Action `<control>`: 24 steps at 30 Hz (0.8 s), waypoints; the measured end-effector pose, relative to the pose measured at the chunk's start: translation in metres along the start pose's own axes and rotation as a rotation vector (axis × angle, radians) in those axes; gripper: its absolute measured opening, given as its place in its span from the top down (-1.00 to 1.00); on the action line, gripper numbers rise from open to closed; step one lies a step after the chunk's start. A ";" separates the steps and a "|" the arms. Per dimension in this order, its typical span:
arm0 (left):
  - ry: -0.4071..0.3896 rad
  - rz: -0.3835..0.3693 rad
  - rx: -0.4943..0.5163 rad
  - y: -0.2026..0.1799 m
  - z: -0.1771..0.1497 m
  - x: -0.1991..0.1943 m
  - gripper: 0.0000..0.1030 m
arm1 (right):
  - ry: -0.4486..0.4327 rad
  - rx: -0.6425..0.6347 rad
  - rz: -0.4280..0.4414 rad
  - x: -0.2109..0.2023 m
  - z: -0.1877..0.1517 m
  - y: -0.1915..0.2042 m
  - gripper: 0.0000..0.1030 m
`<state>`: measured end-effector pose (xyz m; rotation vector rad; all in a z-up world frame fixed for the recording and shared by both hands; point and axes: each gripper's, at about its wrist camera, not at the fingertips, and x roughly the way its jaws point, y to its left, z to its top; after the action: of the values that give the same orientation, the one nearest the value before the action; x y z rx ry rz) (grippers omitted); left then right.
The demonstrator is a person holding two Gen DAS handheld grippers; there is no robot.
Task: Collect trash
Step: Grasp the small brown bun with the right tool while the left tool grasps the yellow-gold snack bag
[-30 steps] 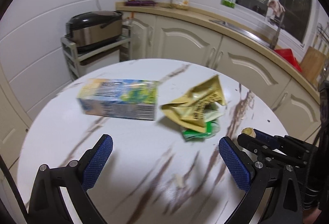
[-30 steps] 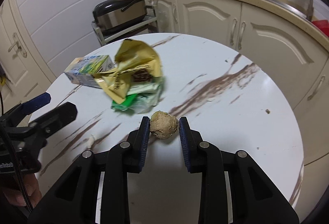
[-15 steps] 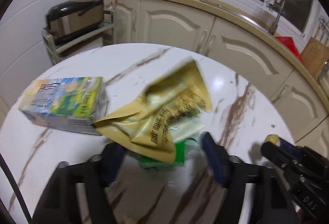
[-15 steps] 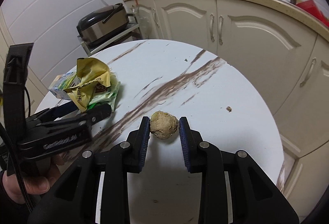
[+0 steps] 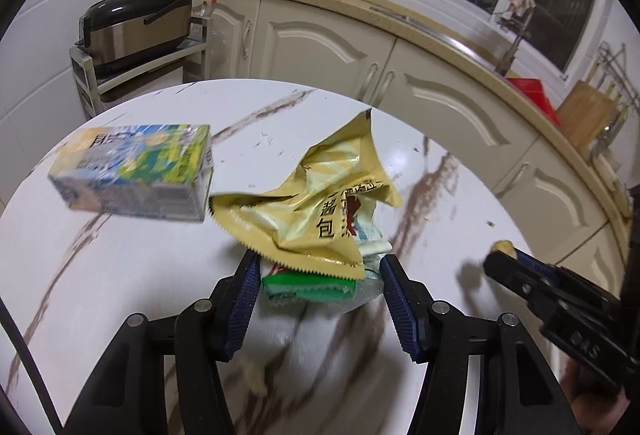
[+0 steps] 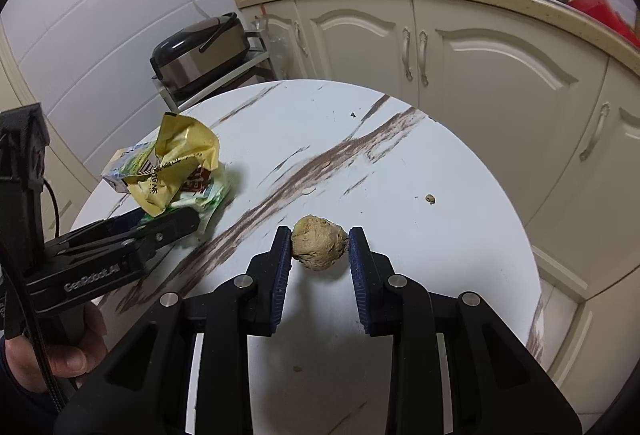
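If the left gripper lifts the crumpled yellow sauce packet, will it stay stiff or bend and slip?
The yellow sauce packet looks like thin creased foil, so it will probably flop and crumple further. Its glossy surface may slide against the green wrapper beneath it. The left gripper has been closing around both, so they may lift together.

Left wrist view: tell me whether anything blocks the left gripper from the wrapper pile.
Nothing visible does. The left gripper has just been closing, and the near edge of the wrapper pile already lies between its fingers. The carton sits clear to the side, and the right gripper holds a brown lump elsewhere.
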<state>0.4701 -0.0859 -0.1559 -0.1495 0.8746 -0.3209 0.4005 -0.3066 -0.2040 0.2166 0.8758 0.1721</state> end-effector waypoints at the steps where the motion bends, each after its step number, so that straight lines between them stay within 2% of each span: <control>1: -0.001 0.003 0.001 0.002 -0.004 -0.006 -0.06 | -0.001 0.000 0.002 -0.001 0.000 -0.001 0.48; 5: 0.009 0.004 0.005 0.008 -0.021 -0.027 -0.06 | -0.005 0.000 0.002 -0.009 -0.005 0.003 0.48; 8: 0.041 0.015 0.038 0.007 -0.030 -0.035 -0.14 | -0.008 -0.008 0.005 -0.015 -0.009 0.008 0.48; 9: 0.047 0.022 0.038 0.007 -0.033 -0.037 -0.35 | -0.009 -0.012 0.007 -0.017 -0.010 0.010 0.48; 10: 0.049 0.030 0.034 0.008 -0.035 -0.039 -0.65 | -0.009 -0.015 0.008 -0.018 -0.012 0.012 0.48; 11: 0.046 0.034 0.026 0.008 -0.035 -0.040 -0.69 | -0.009 -0.016 0.009 -0.019 -0.013 0.014 0.48; 15: 0.041 0.019 0.019 0.009 -0.037 -0.044 -0.46 | -0.011 -0.023 0.013 -0.024 -0.017 0.020 0.48; 20: 0.007 0.031 0.017 0.007 -0.030 -0.053 -0.53 | -0.015 -0.026 0.006 -0.031 -0.019 0.022 0.48; 22: -0.007 0.041 0.024 0.007 -0.027 -0.054 -0.62 | -0.017 -0.026 0.001 -0.033 -0.019 0.020 0.48; 24: -0.016 0.047 0.027 0.008 -0.025 -0.053 -0.60 | -0.018 -0.026 -0.003 -0.034 -0.019 0.019 0.48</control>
<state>0.4206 -0.0604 -0.1348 -0.1059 0.8566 -0.2867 0.3632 -0.2941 -0.1852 0.1925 0.8553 0.1784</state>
